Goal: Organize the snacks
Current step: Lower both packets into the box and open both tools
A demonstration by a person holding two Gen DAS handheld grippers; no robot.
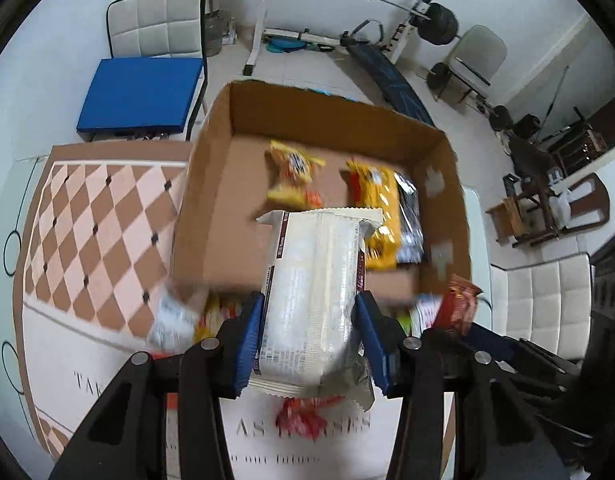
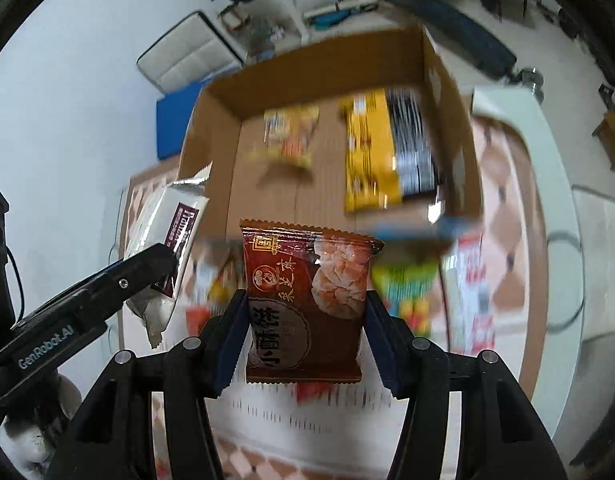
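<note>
**Inspector:** Report the left gripper [image 1: 309,330].

**Assistant:** Its blue pads [image 1: 251,340] are clamped on a white snack packet [image 1: 311,300], held lengthwise with its far crimped end over the near wall of the cardboard box [image 1: 211,148]. In the right wrist view the same packet [image 2: 167,240] shows at nine o'clock, raised above the table.

**Inspector:** The right gripper [image 2: 305,328]?

**Assistant:** Clenched on a red-brown snack pouch [image 2: 307,300], upright between the pads, its top seam level with the box's near edge. The left view catches that pouch [image 1: 457,304] at four o'clock.

**Inspector:** Box contents?

**Assistant:** A small yellow-orange packet [image 1: 293,174] lies on the floor near twelve o'clock. At two o'clock a long yellow packet [image 1: 377,208] lies beside a black packet [image 1: 411,220], touching, against the right wall.

**Inspector:** Outside the box?

**Assistant:** Loose snacks lie on the checkered tablecloth [image 1: 99,216] just before the near wall: a green and yellow packet [image 2: 407,292] at three o'clock of the pouch, a red and white one [image 2: 473,292] farther right. Motion blur hides their print.
</note>
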